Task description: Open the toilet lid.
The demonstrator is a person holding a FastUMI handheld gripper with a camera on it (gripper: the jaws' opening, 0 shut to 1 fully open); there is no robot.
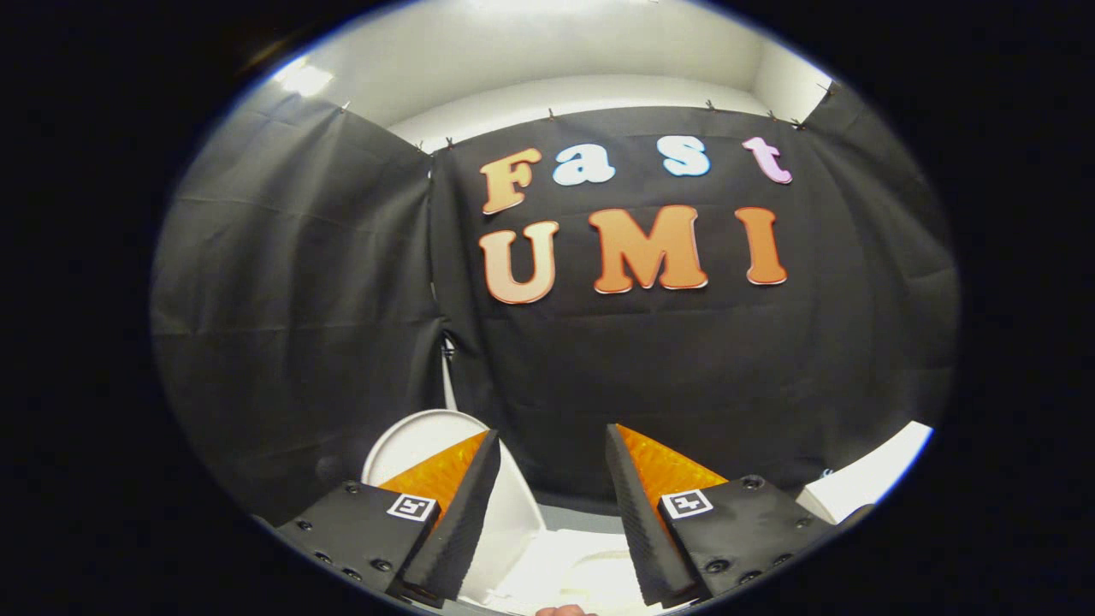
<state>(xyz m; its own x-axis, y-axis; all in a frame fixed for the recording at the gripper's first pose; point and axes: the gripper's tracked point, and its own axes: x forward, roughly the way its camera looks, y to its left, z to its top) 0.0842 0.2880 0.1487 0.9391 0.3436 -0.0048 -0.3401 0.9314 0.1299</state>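
The white toilet lid (411, 445) stands raised, its rounded top edge showing just beyond my left finger (453, 496), which covers part of it. Low down between the fingers lies the white toilet seat and bowl (573, 565). My gripper (552, 432) is open, with a wide gap and nothing held between the fingers. The lid's inner face (513, 522) shows in that gap beside the left finger. Whether that finger touches the lid I cannot tell.
Black cloth walls close off the booth just behind the toilet. A thin white strip (446, 376) shows where two cloths meet above the lid. A white fixture edge (864, 483) sits beyond the right finger. A bit of a hand (560, 610) shows below the fingers.
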